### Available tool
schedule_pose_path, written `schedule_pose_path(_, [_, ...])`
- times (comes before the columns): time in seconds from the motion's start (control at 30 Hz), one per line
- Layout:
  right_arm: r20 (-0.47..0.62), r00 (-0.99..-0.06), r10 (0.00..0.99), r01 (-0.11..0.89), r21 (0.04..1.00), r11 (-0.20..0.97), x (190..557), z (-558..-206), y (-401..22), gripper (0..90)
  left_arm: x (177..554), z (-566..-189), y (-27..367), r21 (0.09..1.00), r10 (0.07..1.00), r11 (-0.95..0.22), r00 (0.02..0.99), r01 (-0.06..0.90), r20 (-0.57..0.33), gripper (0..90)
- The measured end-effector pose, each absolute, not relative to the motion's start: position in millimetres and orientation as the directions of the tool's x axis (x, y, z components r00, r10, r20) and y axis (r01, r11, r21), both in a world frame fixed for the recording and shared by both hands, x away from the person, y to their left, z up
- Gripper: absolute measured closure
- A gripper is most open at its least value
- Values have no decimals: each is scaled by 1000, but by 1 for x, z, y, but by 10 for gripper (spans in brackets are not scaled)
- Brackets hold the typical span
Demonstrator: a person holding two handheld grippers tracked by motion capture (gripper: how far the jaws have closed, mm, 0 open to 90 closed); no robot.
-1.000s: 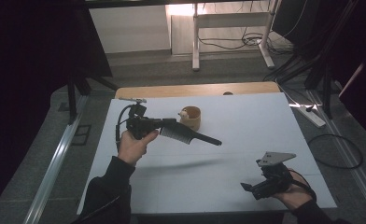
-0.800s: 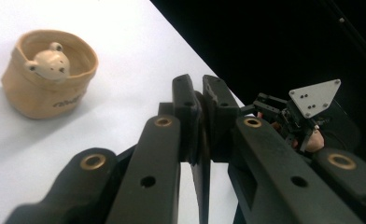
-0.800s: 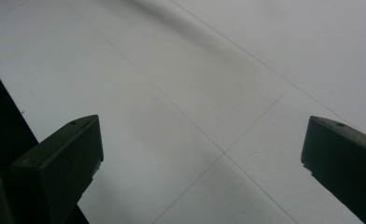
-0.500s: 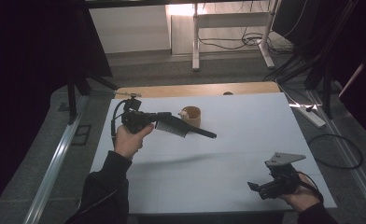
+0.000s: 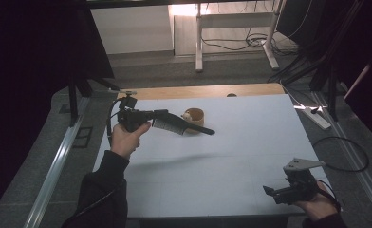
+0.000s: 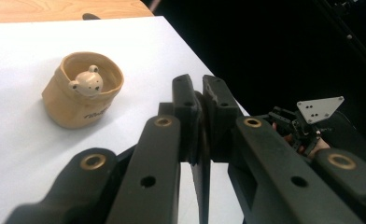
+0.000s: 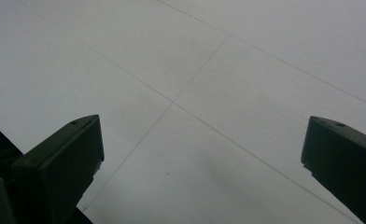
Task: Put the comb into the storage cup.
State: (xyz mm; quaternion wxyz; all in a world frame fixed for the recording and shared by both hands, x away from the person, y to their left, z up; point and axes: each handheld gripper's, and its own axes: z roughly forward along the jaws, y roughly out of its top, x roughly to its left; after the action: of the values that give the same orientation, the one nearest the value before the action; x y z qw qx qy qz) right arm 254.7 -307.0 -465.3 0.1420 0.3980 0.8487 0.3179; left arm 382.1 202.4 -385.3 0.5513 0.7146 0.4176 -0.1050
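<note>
My left gripper is held above the left side of the white table and is shut on a long black comb that points right. In the high view the comb's thin end crosses in front of a tan cup. In the left gripper view the jaws pinch the comb edge-on. The cup, with a small bear figure inside, stands beyond them to the left. My right gripper hovers low at the table's near right corner, open, with only bare table between its jaws.
A wooden strip borders the table's far edge. Past the right edge, a power strip and cables lie on the floor. The right hand's gripper, with its grey plate, shows in the left gripper view beyond the jaws.
The left hand has lifted the comb slightly, toward the far left. The right hand has slid right along the near edge.
</note>
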Motion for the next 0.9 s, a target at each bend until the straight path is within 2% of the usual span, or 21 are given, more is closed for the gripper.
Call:
schedule_pose_path(0.33, [23,-598,801,607,665,434,247,-460,-317,0,389,-379,205,696,510,-38,613,717,-603,836])
schedule_pose_path(0.9, [9,-582,813,607,670,428,238,-457,-322,0,406,-370,214,690,557,-16,580,724,-595,836])
